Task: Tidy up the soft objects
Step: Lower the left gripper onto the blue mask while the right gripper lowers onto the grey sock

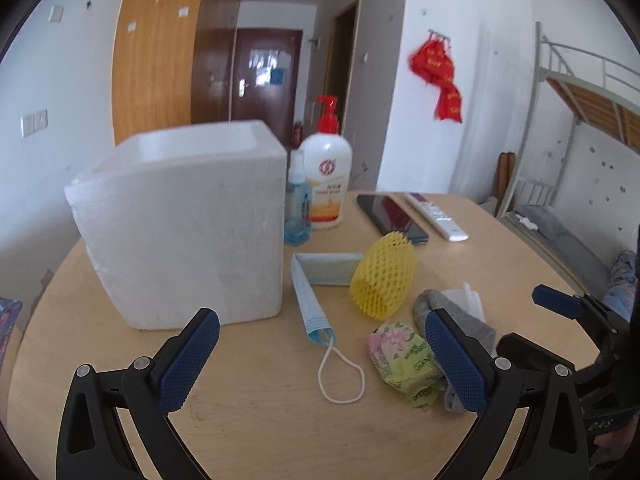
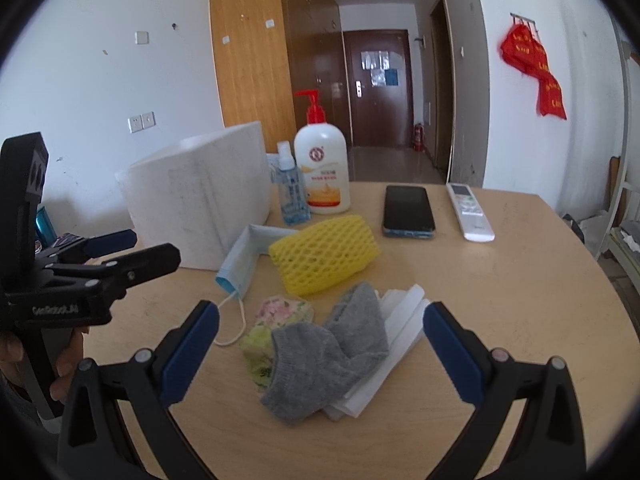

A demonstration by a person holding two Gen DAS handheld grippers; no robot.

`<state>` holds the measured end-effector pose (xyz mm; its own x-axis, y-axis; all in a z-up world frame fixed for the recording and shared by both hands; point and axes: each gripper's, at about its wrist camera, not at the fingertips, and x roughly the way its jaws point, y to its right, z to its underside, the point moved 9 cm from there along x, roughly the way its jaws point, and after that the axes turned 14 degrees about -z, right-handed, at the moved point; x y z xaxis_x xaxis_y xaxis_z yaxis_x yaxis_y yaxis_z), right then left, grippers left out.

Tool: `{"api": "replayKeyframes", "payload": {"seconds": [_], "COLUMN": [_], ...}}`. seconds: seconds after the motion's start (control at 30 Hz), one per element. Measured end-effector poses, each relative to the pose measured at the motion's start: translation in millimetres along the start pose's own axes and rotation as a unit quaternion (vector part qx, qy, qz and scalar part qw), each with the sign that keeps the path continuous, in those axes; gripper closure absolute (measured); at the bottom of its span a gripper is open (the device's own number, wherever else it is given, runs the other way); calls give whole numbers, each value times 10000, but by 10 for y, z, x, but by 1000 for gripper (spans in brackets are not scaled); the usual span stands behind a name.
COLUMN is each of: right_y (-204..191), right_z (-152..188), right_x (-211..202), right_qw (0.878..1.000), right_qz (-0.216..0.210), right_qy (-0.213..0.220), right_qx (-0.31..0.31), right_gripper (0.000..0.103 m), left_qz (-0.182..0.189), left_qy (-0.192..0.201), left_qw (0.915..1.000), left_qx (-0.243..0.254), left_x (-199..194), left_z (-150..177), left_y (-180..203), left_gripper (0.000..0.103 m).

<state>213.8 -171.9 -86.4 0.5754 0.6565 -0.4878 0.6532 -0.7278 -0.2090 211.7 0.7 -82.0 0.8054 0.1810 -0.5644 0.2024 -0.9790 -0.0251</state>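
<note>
A white foam box (image 1: 184,224) (image 2: 200,200) stands open-topped on the wooden table. Beside it lie a blue face mask (image 1: 310,304) (image 2: 240,260), a yellow foam net sleeve (image 1: 384,276) (image 2: 324,260), a floral tissue pack (image 1: 400,356) (image 2: 280,312), a grey sock (image 2: 328,352) (image 1: 468,324) and white folded foam sheets (image 2: 400,320). My left gripper (image 1: 320,360) is open above the mask's ear loop, holding nothing. Just above the sock, my right gripper (image 2: 320,352) is open, the sock lying between its fingers.
A red-pump lotion bottle (image 2: 322,168), a small blue spray bottle (image 2: 292,196), a black phone (image 2: 408,210) and a white remote (image 2: 470,212) stand at the table's back. The left gripper (image 2: 132,256) and a hand show at the right view's left edge. A bunk bed (image 1: 580,120) is at right.
</note>
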Motion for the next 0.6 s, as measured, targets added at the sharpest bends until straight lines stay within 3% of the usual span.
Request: {"api": "replayKeyframes", "payload": {"seconds": [0.6], "right_y": [140], "right_z": [131], "right_x": [293], "right_qw": [9974], "right_qz": [-366], "right_qy": [-558], "right_qx": [285], "right_gripper": [0], "left_qz": [53], "left_qy": [-882], "left_qw": [9961], "left_qx": [-3], "left_x": [536], "left_z": [158], "left_y": [215], "left_gripper": [0]}}
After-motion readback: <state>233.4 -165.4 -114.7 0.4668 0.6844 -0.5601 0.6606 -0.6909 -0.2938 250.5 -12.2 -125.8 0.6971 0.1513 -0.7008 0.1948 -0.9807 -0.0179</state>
